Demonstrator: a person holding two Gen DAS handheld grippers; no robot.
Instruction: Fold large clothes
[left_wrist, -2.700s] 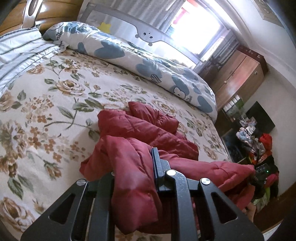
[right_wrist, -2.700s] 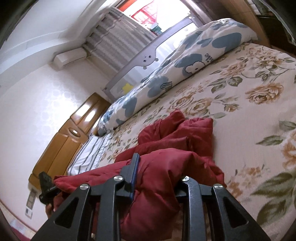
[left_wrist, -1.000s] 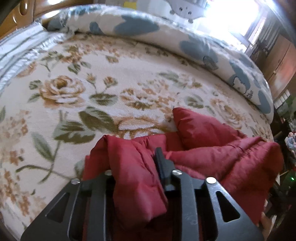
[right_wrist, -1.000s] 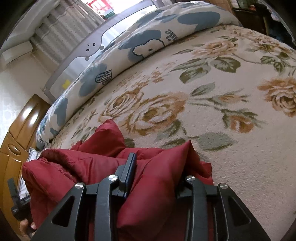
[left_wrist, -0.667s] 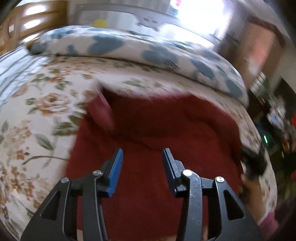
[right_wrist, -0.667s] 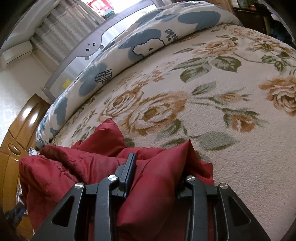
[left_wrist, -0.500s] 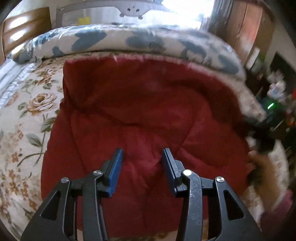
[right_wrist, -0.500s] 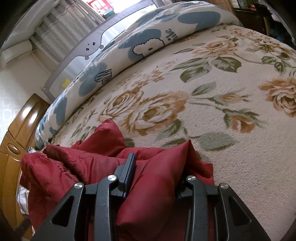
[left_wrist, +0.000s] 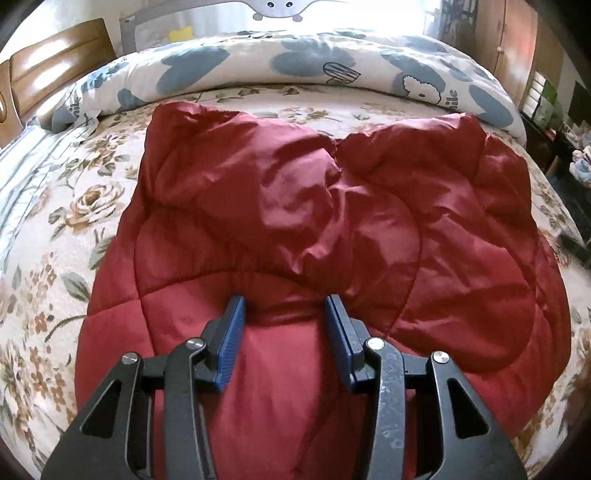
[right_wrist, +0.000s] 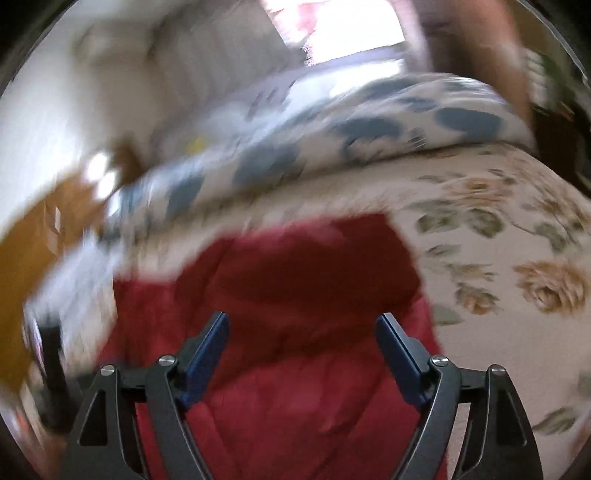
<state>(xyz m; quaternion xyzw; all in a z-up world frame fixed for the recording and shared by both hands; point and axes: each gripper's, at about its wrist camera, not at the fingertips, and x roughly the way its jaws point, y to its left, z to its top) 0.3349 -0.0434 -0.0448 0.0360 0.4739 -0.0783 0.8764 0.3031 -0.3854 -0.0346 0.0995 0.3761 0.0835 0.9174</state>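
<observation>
Home bedroom — a bed with floral bedspread (left_wrist: 55, 229), a rolled blue-and-white cartoon duvet (left_wrist: 295, 62) along its far side, wooden headboard (left_wrist: 55, 70), grey bed rail (left_wrist: 288, 7), wooden wardrobe (left_wrist: 517, 40) beside a bright window.

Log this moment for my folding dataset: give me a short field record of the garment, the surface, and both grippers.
garment: red quilted jacket, spread out flat, puffy and creased
surface: bed with floral bedspread
behind garment: rolled blue-and-white duvet along the far edge of the bed
left gripper: open, over the near part of the jacket, nothing between the fingers
right gripper: open, over the jacket; this view is motion-blurred
fold state: no fold visible yet
</observation>
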